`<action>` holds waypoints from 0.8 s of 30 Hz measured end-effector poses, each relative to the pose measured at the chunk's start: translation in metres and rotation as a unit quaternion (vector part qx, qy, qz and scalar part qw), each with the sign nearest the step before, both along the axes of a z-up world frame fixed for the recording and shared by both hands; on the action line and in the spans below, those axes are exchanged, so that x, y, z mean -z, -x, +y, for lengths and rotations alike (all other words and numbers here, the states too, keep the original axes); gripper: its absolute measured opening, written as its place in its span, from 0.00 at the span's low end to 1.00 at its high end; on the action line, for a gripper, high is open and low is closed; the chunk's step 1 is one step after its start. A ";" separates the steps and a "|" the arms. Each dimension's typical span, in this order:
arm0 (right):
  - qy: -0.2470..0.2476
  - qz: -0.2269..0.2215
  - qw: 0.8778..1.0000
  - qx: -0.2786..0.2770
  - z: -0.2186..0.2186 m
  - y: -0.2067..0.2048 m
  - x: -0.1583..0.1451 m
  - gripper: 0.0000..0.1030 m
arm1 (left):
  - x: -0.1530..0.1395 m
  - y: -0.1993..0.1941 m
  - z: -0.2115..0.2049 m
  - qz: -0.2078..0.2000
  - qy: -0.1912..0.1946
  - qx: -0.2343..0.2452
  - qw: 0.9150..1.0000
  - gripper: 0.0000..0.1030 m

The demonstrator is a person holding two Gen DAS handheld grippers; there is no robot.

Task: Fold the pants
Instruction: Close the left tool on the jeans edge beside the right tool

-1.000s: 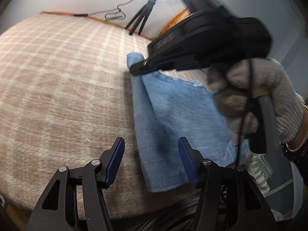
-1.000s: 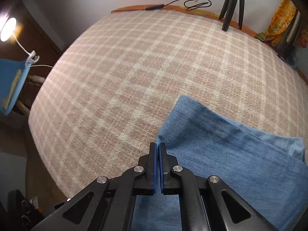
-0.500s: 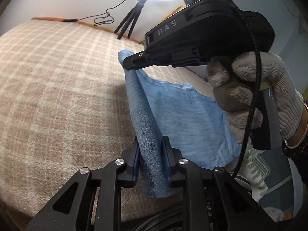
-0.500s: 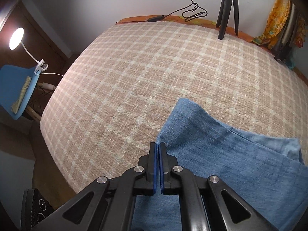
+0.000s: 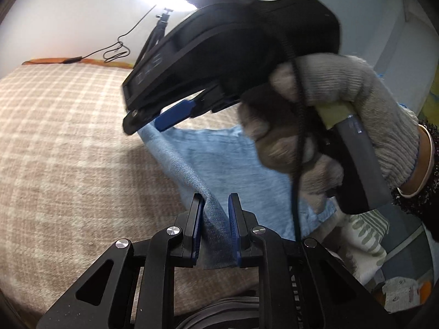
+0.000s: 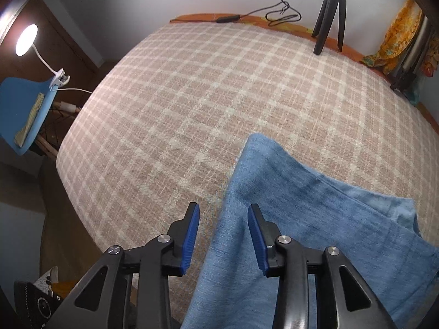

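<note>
Right now your left gripper (image 5: 215, 219) is clamped on a bunched fold of the blue pants (image 5: 219, 161), pads pressing the denim from both sides, cloth sticking out below the jaws. That fold runs up as a raised ridge from the left jaws toward your right gripper (image 6: 222, 235), which in the left wrist view sits higher, over the far end of the same ridge.

Your right gripper's jaws have just been opening: they stand apart, blue pads (image 6: 189, 235) clear of the cloth. The pants' edge lies under and between them (not pinched, as far as the right wrist view shows). Your gloved hand (image 5: 329, 126) wraps the right gripper's handle, a black cable running down across it.

Pants sit on the bed's plaid blanket (image 6: 219, 96), at its near edge toward the near right corner, roughly folded with one layer over another; a lighter inner layer shows at the right side. One corner of the denim points toward the blanket's middle. Most of the blanket toward the far edge is bare.

At the bed's far edge stands a black tripod (image 6: 329, 13) with a loose black cable (image 6: 282, 8) beside it. Off the bed's left edge: a blue chair (image 6: 24, 115) with a lit clip lamp (image 6: 27, 38) on it. Yellow patterned fabric (image 6: 397, 35) hangs past the far right corner.
</note>
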State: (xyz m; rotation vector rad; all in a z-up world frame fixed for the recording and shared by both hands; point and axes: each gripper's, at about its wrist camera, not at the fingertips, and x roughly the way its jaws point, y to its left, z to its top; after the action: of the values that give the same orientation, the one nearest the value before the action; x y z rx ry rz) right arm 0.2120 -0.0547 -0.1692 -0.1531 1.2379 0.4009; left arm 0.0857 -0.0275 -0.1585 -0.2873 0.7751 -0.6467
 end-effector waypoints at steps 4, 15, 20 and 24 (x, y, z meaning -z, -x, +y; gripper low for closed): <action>0.026 0.002 1.000 -0.003 0.002 -0.002 0.007 0.37 | -0.004 0.001 -0.010 -0.004 -0.005 0.008 1.000 0.16; 0.019 -0.029 0.999 0.018 -0.028 0.005 -0.003 0.05 | -0.010 0.004 -0.029 -0.010 -0.002 0.039 0.999 0.16; -0.012 -0.055 0.997 0.043 -0.062 0.016 -0.016 0.02 | -0.025 0.002 -0.042 -0.020 0.003 0.064 0.998 0.13; -0.034 -0.070 0.995 0.061 -0.093 0.024 -0.025 0.02 | -0.032 0.001 -0.057 -0.029 0.003 0.086 0.996 0.13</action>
State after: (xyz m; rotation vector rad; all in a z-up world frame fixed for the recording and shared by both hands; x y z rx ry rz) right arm 0.1882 -0.1477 -0.1445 -0.0471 1.0883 0.3206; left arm 0.0846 -0.0840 -0.1261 -0.2073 0.7484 -0.8170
